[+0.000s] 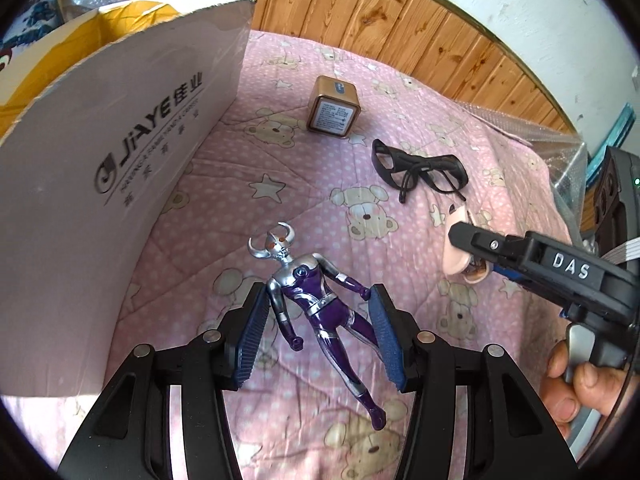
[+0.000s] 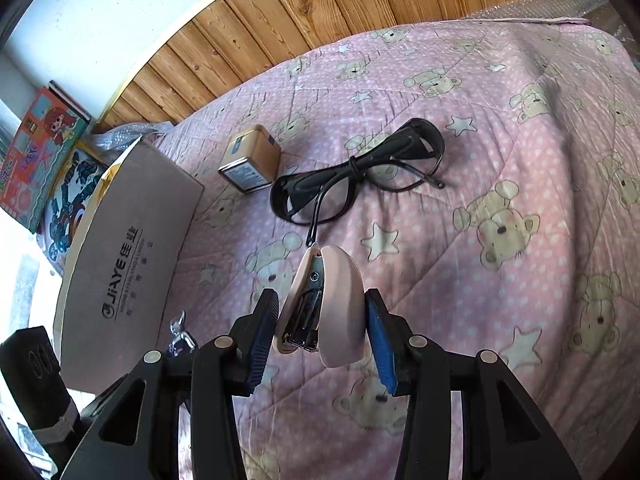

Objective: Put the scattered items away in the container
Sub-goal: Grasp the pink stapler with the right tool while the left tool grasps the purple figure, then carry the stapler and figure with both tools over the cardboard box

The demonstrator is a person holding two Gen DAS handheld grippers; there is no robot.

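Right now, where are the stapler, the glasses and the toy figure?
stapler (image 2: 344, 304): right wrist view, pink top shell.
glasses (image 2: 356, 166): right wrist view, frame bridge.
toy figure (image 1: 310, 290): left wrist view, purple chest.
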